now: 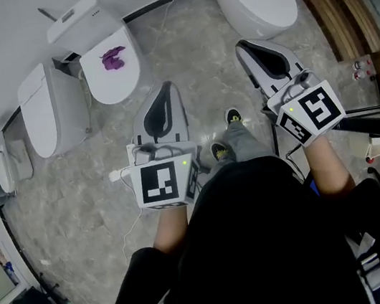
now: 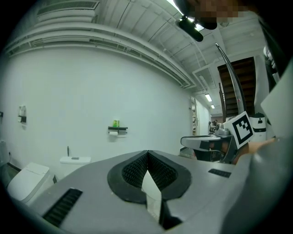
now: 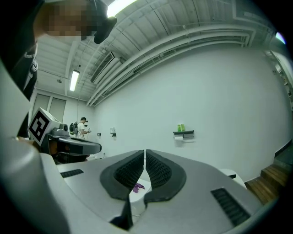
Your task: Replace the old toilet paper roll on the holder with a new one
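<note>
Both the left tongs (image 2: 147, 153) and the right tongs (image 3: 144, 151) are pressed together, pinching nothing. Far ahead of both, on the white wall (image 2: 82, 91), the toilet paper roll (image 2: 113, 133) sits on its holder (image 2: 118, 129). A toilet (image 1: 102, 86) with a purple scrap (image 1: 113, 57) on its lid stands just beyond the left tips. Both forearms (image 1: 169, 233) reach forward, side by side.
</note>
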Action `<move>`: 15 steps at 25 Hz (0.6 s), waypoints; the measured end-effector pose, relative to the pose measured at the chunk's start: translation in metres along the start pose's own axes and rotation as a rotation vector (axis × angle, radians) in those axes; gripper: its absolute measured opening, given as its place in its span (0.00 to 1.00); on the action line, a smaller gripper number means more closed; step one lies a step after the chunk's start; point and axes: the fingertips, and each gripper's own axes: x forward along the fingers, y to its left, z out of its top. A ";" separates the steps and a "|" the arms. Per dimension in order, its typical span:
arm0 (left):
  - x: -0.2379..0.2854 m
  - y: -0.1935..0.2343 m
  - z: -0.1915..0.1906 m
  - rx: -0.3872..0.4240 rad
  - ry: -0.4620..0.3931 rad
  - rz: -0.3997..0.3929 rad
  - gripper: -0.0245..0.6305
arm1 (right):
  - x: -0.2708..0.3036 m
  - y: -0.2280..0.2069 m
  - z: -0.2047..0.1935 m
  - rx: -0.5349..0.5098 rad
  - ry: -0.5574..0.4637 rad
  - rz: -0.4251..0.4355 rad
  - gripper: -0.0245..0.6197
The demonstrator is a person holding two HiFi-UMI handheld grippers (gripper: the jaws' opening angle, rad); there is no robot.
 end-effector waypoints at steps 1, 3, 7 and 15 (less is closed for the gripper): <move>0.006 0.000 0.000 0.006 -0.005 -0.002 0.07 | 0.003 -0.005 -0.001 -0.002 0.001 0.005 0.08; 0.020 0.001 0.001 0.015 -0.007 0.007 0.07 | 0.012 -0.017 -0.002 0.002 -0.001 0.015 0.08; 0.041 0.007 0.007 0.023 -0.006 0.043 0.07 | 0.030 -0.039 -0.003 0.015 -0.004 0.040 0.08; 0.094 0.026 0.016 0.046 0.000 0.099 0.07 | 0.078 -0.078 -0.001 -0.006 0.006 0.097 0.08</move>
